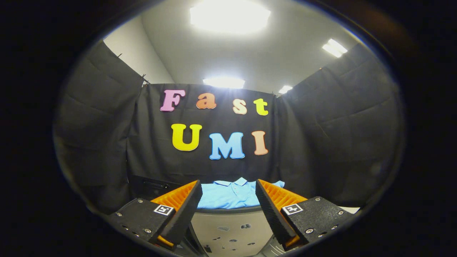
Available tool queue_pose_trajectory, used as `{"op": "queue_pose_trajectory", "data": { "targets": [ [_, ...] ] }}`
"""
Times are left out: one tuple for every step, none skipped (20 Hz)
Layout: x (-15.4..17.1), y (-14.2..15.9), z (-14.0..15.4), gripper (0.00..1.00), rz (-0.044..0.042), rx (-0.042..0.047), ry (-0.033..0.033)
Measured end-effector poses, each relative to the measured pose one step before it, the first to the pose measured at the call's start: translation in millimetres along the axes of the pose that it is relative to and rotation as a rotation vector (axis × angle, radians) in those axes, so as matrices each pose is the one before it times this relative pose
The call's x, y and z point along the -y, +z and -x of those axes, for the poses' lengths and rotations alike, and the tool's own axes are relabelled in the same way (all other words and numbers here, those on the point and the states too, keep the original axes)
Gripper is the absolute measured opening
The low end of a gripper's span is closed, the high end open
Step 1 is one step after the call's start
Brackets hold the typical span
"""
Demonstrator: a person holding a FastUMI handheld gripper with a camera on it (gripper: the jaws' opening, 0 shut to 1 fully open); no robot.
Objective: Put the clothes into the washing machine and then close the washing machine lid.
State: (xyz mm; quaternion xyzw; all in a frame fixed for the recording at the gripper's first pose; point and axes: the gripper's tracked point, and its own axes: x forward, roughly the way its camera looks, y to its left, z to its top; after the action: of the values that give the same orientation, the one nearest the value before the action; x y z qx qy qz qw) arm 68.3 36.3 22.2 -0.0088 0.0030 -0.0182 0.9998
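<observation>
A light blue polo shirt lies flat, collar away from me, on a surface just beyond my fingertips. My gripper is open, and the shirt shows in the wide gap between its orange-and-black fingers. Nothing is held. Below the shirt, between the fingers, a dark curved rim runs across. Under that rim is a pale grey surface with small holes, which looks like part of the washing machine. Whether its lid is open I cannot tell.
A black panel or box stands behind the left finger, to the left of the shirt. Black cloth walls close the booth at the back and on both sides. A pale strip shows beside the right finger.
</observation>
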Motion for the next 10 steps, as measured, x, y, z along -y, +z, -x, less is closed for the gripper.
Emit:
{"op": "queue_pose_trajectory", "data": {
  "targets": [
    [0.08,1.43,-11.93,0.95,0.00087,0.00011,0.01081],
    [0.2,0.51,-13.24,0.95,0.00306,-0.00517,0.01205],
    [1.98,-0.49,-11.71,0.95,0.00191,-0.00533,0.00743],
    [3.46,0.77,-13.45,0.95,-0.00137,-0.00219,0.00593],
    [2.25,0.42,-12.28,0.95,-0.00386,-0.00328,0.00577],
    [3.79,-1.25,-12.28,0.95,-0.00213,-0.00549,0.00426],
    [3.26,-1.86,-12.78,0.95,0.00255,-0.01051,0.00475],
    [3.12,-2.94,-13.75,0.95,0.00495,-0.01345,0.00663],
    [3.31,-3.98,-11.83,0.95,0.00406,-0.01897,0.00578],
    [2.73,-2.28,-11.77,0.95,0.0017,-0.01802,0.01032]
  ]
}}
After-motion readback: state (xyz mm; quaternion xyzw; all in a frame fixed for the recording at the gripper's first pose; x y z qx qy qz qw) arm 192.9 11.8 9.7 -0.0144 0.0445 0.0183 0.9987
